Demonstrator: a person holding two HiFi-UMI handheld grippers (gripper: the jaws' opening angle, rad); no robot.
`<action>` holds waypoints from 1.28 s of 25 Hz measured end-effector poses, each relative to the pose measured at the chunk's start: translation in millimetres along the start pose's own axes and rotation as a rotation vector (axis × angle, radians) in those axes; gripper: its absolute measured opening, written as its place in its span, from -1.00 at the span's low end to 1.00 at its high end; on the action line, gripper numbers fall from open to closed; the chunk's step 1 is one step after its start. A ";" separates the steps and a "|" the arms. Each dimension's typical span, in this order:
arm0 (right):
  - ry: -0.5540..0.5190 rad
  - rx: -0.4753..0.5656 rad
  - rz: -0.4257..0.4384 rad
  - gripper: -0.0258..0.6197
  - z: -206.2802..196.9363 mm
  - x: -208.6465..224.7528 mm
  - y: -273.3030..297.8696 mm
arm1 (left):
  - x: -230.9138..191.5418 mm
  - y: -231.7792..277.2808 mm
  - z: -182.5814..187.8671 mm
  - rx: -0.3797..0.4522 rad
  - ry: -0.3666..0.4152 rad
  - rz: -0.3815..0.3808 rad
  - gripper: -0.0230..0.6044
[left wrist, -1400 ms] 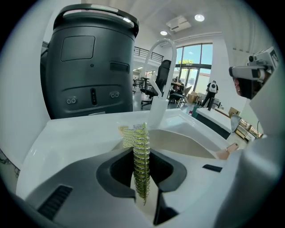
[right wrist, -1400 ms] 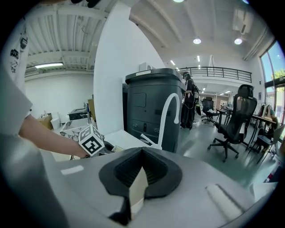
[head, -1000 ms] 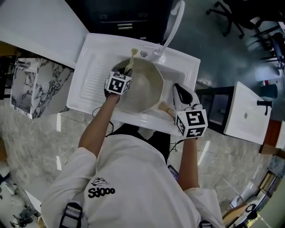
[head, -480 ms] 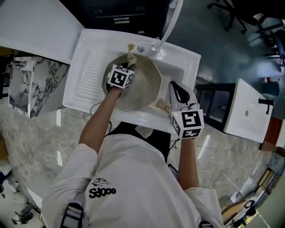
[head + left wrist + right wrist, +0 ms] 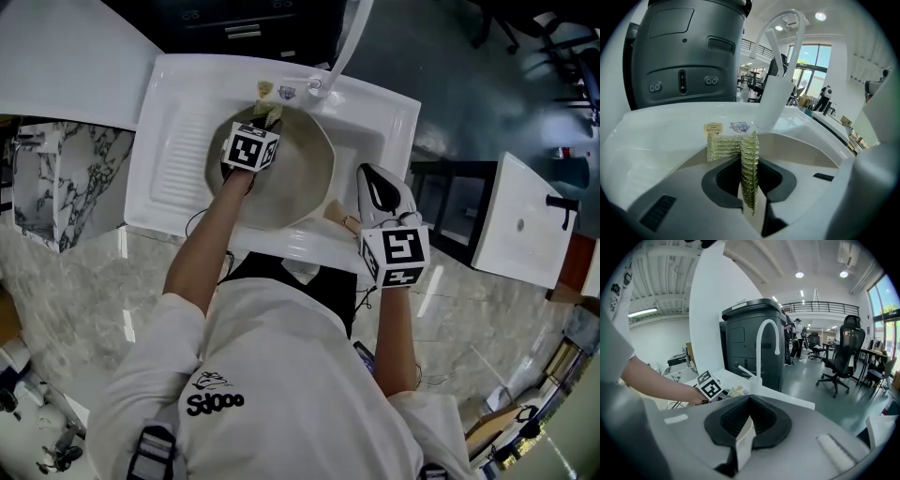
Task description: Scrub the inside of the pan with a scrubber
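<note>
A cream pan (image 5: 291,178) sits in the white sink (image 5: 384,122). My left gripper (image 5: 264,124) is over the pan's far rim, shut on a yellow-green mesh scrubber (image 5: 268,113). In the left gripper view the scrubber (image 5: 748,168) stands pinched between the jaws, and its folded end reaches toward the sink deck. My right gripper (image 5: 367,183) is at the pan's near right side, shut on the pale wooden pan handle (image 5: 337,220). The handle (image 5: 743,439) shows clamped between the jaws in the right gripper view.
A white faucet (image 5: 349,42) arches over the sink's far edge, close to the left gripper. The ribbed drainboard (image 5: 183,155) lies left of the basin. A dark grey cabinet (image 5: 689,51) stands behind the sink. A marbled box (image 5: 66,178) is at the left.
My left gripper has slid with the scrubber from the pan's left side toward its far rim. The right gripper stays on the handle.
</note>
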State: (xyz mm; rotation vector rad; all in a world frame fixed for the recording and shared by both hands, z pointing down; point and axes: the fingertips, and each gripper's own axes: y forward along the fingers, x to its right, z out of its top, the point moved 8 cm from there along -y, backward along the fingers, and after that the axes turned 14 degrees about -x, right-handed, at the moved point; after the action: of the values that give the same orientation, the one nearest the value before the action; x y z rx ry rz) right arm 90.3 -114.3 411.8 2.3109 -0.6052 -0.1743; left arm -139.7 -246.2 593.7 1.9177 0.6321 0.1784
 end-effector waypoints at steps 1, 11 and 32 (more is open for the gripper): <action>0.003 -0.003 0.000 -0.89 -1.1 0.6 -0.1 | 0.5 0.6 0.1 0.001 -0.001 0.000 -0.71; 0.017 -0.017 -0.007 -0.89 -5.1 -1.2 -0.1 | 13.0 11.1 2.9 -0.018 0.023 -0.056 -0.71; 0.043 -0.028 -0.017 -0.89 -16.0 0.3 -7.3 | 61.8 21.9 12.9 0.006 0.131 -0.264 -0.71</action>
State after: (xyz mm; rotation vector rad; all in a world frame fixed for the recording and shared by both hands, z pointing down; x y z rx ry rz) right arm 98.0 -99.9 418.5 2.2869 -0.5586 -0.1396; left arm -74.6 -232.1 597.8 1.8180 0.9670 0.1343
